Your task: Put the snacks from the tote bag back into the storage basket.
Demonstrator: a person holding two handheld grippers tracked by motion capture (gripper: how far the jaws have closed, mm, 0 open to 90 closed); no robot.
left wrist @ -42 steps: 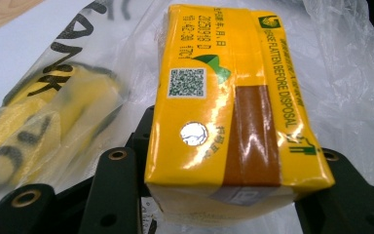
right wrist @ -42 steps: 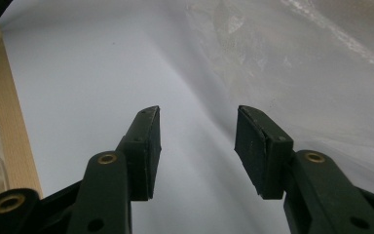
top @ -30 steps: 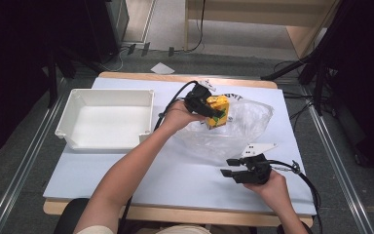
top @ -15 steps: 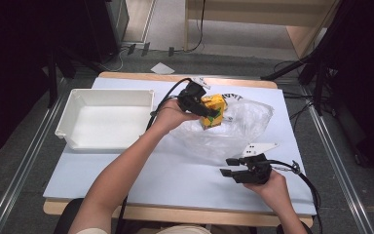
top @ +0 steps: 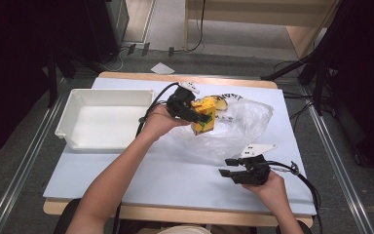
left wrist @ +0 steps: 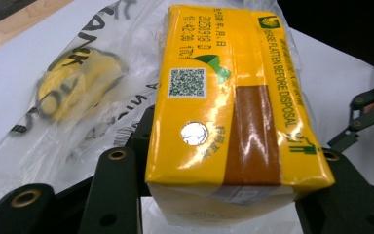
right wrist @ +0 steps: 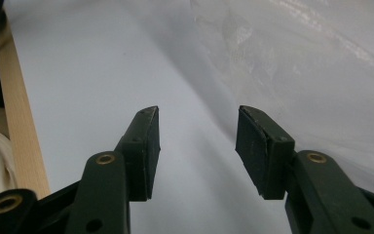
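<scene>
Here we clamp the yellow rectangular drink carton in our left gripper, above the crumpled clear plastic bag. At five o'clock from it, our right gripper rests on the pale blue table, jaws parted and empty.

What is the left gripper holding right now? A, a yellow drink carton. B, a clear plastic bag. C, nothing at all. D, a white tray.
A: the left gripper has its jaws closed on the sides of the yellow drink carton, lifted above the clear plastic bag.
</scene>
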